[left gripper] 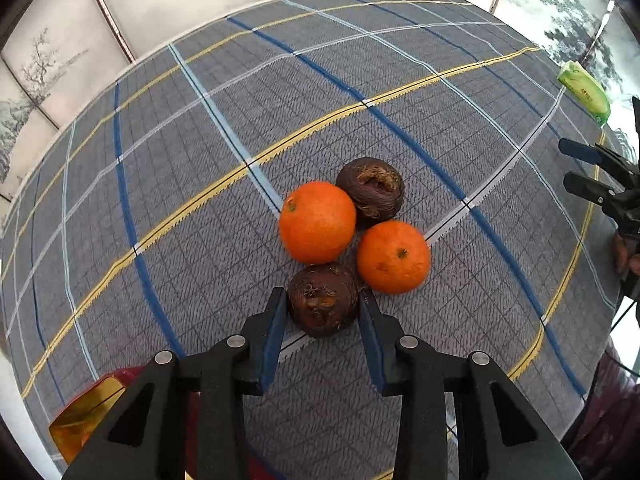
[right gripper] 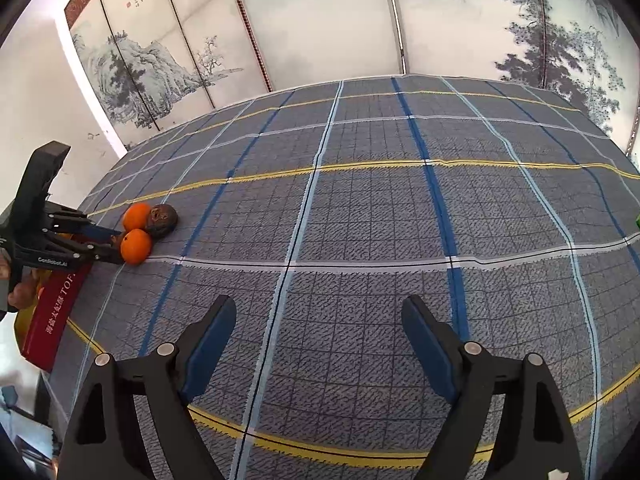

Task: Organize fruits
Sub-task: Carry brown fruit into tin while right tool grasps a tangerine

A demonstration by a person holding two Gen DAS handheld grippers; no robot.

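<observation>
The left tongs (left gripper: 323, 312) are straddling the nearest dark brown, wrinkled round fruit (left gripper: 322, 299) on the grey plaid-clothed worktop (left gripper: 200, 160), pads apart at its sides and not visibly clamping, while the right tongs (right gripper: 320, 340) are hanging wide apart and empty over bare cloth. Just beyond, two glossy orange tangerines (left gripper: 317, 222) and a second dark fruit (left gripper: 371, 191) are crowding it, so closing may be nudging the round neighbours into rolling. The red box (right gripper: 56, 312) at the near left edge is showing "TOF" beside Chinese characters.
</observation>
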